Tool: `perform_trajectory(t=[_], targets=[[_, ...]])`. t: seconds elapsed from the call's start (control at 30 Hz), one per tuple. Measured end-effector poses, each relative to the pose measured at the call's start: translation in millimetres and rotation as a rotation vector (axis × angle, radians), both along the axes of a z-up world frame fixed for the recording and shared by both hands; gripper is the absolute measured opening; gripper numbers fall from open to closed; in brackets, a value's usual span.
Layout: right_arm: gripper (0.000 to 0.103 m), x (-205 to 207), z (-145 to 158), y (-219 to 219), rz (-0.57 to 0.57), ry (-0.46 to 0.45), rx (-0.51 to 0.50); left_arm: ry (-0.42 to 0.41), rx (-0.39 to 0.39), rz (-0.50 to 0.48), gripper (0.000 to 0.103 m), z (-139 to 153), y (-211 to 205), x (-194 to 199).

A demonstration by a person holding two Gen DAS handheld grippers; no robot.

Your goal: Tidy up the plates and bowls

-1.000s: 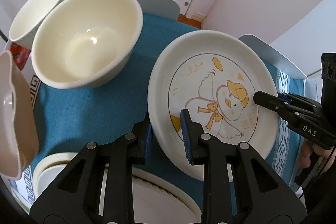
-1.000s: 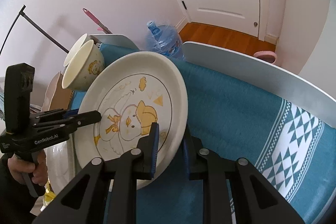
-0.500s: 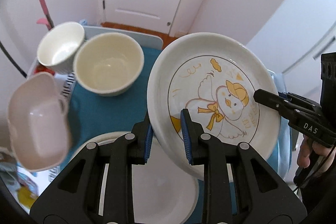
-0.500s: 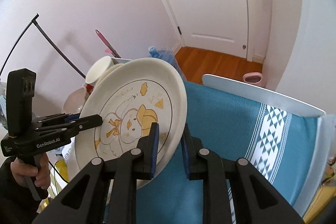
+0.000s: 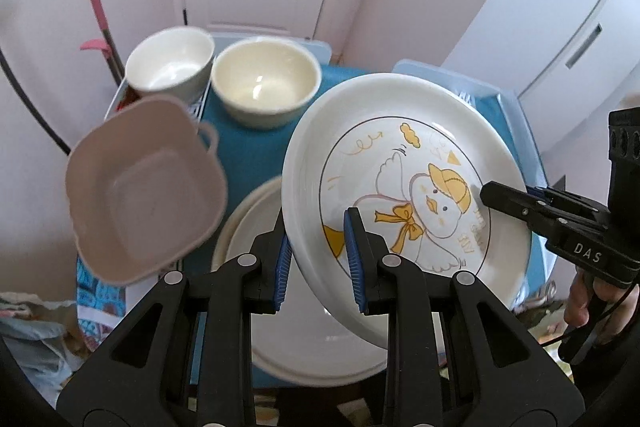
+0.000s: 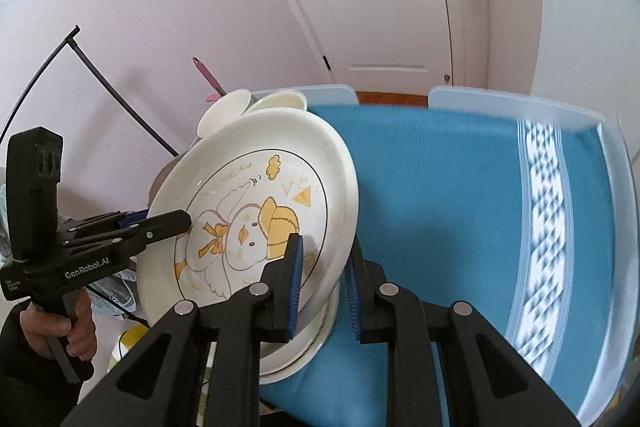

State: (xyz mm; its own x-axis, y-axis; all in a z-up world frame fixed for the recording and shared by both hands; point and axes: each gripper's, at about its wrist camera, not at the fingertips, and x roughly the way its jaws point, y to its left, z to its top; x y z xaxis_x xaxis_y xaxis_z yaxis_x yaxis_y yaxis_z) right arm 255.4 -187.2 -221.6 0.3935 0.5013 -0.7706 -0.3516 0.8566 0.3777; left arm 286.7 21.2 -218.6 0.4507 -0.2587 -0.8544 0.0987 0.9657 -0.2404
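The duck-print plate is held clear of the table, tilted, with both tools clamped on its rim: the left gripper pinches the near-left edge between its blue pads, and the right gripper bites the opposite edge the same way, one finger over the printed face and one behind. Directly below it sits a plain white plate on the blue tablecloth, which looks like the stack it is meant for. Further back stand a cream bowl and a white bowl, with a pinkish square dish off to the left, blurred enough that I cannot say whether it rests on anything. The main risk is the tilt: glazed ceramic gripped only at thin rim sections could slip if either hand eases off first, and the low edge would strike the plate underneath. Uneven lowering could also land it off-centre, leaving an unstable stack. A wide sweep leftward might clip the square dish.
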Motion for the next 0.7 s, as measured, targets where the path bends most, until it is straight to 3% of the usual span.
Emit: perform_trajectory(t=[0.3,0.7], targets=[[0.019,-36.9,-32.9,17.6,-0.064,0.050,-0.014,0.073,-0.022,-0.045,0.022,-51.6,16.3,-22.0],[0.019,-56.3,-53.7,22.2,-0.099,0.020,-0.056,0.078,0.002,-0.082,0.022,-73.1,8.9,-29.9]])
